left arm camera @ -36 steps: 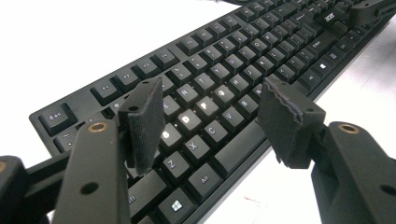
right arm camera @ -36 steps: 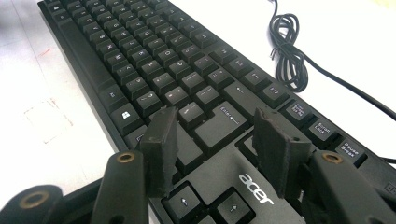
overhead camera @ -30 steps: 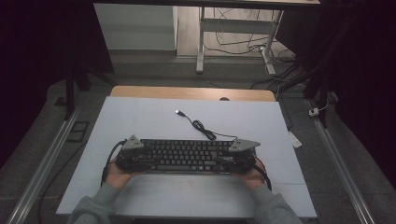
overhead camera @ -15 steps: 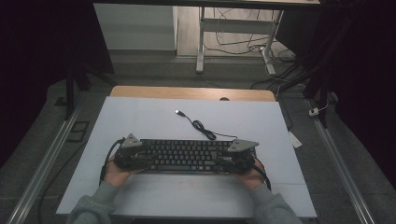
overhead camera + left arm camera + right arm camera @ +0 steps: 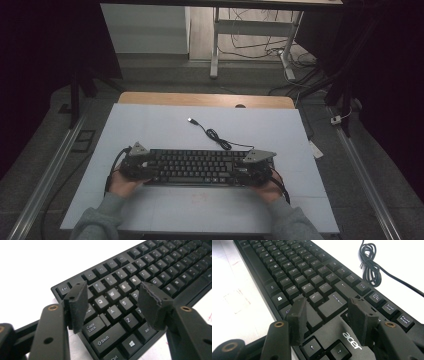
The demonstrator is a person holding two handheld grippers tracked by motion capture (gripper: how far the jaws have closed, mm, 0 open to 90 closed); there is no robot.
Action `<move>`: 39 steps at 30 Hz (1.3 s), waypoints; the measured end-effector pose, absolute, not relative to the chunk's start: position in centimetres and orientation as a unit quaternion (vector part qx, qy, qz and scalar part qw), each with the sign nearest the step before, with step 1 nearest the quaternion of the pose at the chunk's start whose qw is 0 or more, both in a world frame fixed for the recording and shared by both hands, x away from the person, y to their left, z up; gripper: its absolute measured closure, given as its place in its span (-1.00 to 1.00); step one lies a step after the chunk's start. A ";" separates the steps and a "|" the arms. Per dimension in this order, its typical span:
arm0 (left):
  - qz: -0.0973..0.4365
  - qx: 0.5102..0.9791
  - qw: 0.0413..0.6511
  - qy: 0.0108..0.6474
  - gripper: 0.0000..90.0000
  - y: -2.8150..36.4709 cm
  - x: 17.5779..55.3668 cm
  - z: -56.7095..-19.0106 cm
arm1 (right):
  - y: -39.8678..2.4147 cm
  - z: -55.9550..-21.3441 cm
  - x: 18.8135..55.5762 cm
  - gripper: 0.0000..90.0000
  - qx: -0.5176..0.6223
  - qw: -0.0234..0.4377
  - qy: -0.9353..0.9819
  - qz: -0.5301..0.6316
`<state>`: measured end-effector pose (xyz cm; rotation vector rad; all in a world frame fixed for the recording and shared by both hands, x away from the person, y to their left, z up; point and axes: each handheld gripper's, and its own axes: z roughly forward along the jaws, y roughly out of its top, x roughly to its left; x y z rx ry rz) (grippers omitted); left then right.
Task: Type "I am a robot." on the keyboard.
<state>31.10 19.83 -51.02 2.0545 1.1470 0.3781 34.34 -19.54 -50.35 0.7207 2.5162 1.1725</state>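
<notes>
A black keyboard (image 5: 195,167) lies flat near the front of the white table (image 5: 150,125). Its cable (image 5: 215,135) runs back to a loose USB plug (image 5: 191,120). My left gripper (image 5: 150,168) hovers over the keyboard's left end. In the left gripper view, the left gripper (image 5: 115,302) is open and its jaws have just been closing. The Q, A and Z keys of the keyboard (image 5: 155,270) lie under the gap, and nothing is clamped. My right gripper (image 5: 241,171) is over the right end. In the right gripper view, the right gripper (image 5: 329,315) is open above the Enter and arrow keys of the keyboard (image 5: 294,267).
The coiled cable (image 5: 369,265) lies just behind the keyboard's right half. A wooden strip (image 5: 205,99) borders the table's far edge. Metal rails (image 5: 50,165) run along both sides. A faint red mark (image 5: 199,197) shows on the table in front of the keyboard.
</notes>
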 end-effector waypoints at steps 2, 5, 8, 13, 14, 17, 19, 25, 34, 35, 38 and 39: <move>0.145 0.803 0.372 0.443 0.13 19.8 31.1 -51.1 | -19.5 -50.4 34.3 0.12 0.249 0.136 0.870 0.404; 0.138 0.808 0.372 0.436 0.38 19.8 31.1 -51.2 | -19.5 -50.4 34.3 0.12 0.249 0.137 0.870 0.404; 0.133 0.814 0.368 0.430 0.66 19.7 31.2 -51.3 | -19.5 -50.4 34.3 0.11 0.248 0.137 0.870 0.404; 0.134 0.821 0.358 0.425 0.97 19.5 31.3 -51.4 | -19.5 -50.4 34.3 0.11 0.247 0.137 0.870 0.403; 0.133 0.822 0.355 0.425 0.97 19.4 31.4 -51.5 | -19.4 -50.4 34.3 0.11 0.247 0.137 0.871 0.403; 0.132 0.825 0.346 0.426 0.97 19.2 31.7 -51.8 | -19.4 -50.4 34.3 0.11 0.247 0.136 0.871 0.402; 0.133 0.827 0.342 0.425 0.97 19.0 31.8 -51.9 | -19.4 -50.4 34.3 0.11 0.246 0.136 0.872 0.401; 0.139 0.831 0.333 0.424 0.97 18.9 31.8 -52.1 | -19.4 -50.5 34.4 0.11 0.247 0.137 0.872 0.401; 0.138 0.829 0.332 0.427 0.97 18.9 31.8 -52.1 | -19.4 -50.5 34.4 0.11 0.247 0.138 0.872 0.400; 0.138 0.829 0.333 0.428 0.97 19.0 31.8 -52.1 | -19.4 -50.5 34.4 0.11 0.246 0.138 0.872 0.400; 0.137 0.830 0.326 0.431 0.97 18.9 31.9 -52.3 | -19.4 -50.5 34.3 0.11 0.246 0.138 0.872 0.399; 0.138 0.830 0.326 0.431 0.97 18.9 31.9 -52.4 | -19.4 -50.5 34.3 0.11 0.247 0.138 0.872 0.399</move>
